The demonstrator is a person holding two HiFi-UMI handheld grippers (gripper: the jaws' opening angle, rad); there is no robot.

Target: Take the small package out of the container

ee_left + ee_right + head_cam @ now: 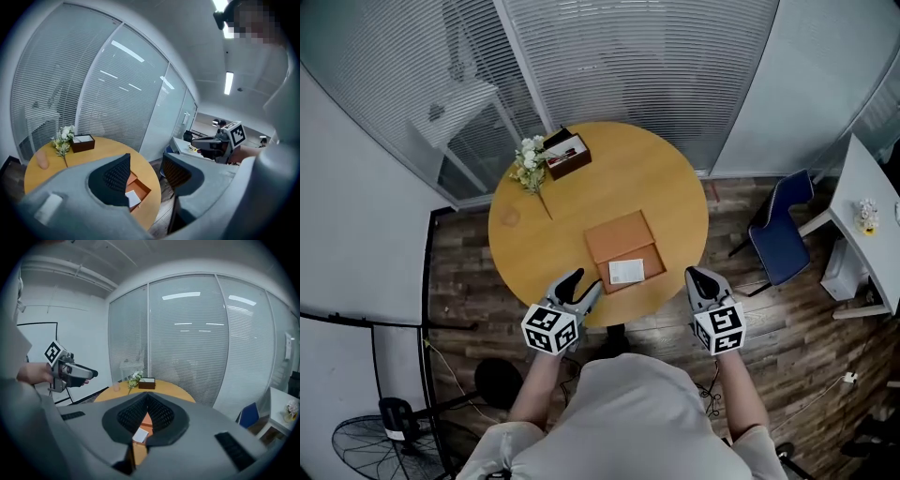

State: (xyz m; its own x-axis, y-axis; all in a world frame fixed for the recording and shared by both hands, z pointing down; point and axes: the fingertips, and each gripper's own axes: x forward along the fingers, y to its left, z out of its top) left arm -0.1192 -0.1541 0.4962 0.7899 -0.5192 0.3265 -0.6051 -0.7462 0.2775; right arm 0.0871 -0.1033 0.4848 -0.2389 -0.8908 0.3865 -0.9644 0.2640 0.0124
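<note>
We are holding the left gripper (578,278) with fingers (115,176) apart and empty, and the right gripper (696,274) with fingers (133,416) closed on nothing. The small package (626,271) is lying in the container (619,234), on the near side of the bench (656,187).

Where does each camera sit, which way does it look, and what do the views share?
Head view: on the person's head, steeply down at the round table, open box and small package; torso, forearms, left tongs and right tongs show.
Left gripper view: on the left tongs, across the table toward the blinds; own jaws apart.
Right gripper view: on the right tongs, toward the blinds; own jaws together.
Shared: table, box, package.
</note>
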